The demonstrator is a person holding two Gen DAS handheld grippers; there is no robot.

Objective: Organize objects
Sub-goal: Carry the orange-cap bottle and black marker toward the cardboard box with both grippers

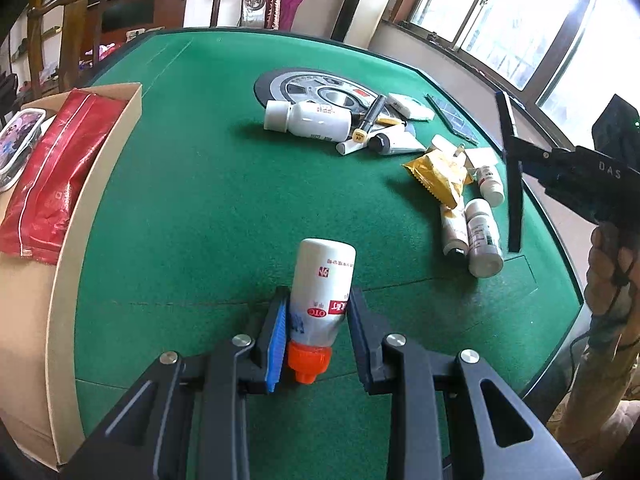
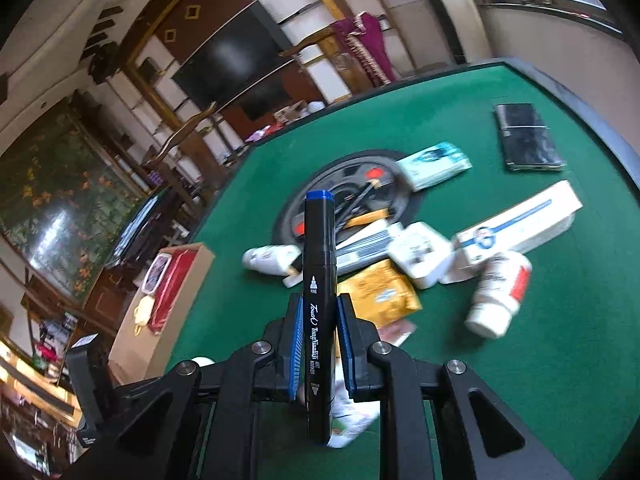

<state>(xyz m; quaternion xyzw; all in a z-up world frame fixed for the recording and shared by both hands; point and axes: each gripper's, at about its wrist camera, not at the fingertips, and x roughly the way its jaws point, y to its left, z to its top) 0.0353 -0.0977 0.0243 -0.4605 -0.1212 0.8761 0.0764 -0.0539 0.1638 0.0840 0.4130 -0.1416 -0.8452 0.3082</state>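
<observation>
In the left wrist view my left gripper (image 1: 318, 320) is shut on a white medicine bottle (image 1: 322, 276) with an orange cap, held cap towards the camera above the green table (image 1: 200, 200). My right gripper (image 2: 319, 320) is shut on a black marker (image 2: 319, 248) with a blue end, which stands up between the blue pads. The left wrist view shows that same marker (image 1: 513, 184) at the right edge, raised over the table, with the right gripper (image 1: 516, 152) and a hand behind it. An open cardboard box (image 1: 100, 168) lies at the table's left side.
The box holds a red packet (image 1: 52, 168) and a clear pouch (image 1: 16, 140). A pile lies mid-table: a large white bottle (image 1: 308, 118), a yellow sachet (image 1: 438, 174), small white bottles (image 1: 482, 236), a long white carton (image 2: 520, 220), a dark flat item (image 2: 528, 138). Chairs and windows ring the table.
</observation>
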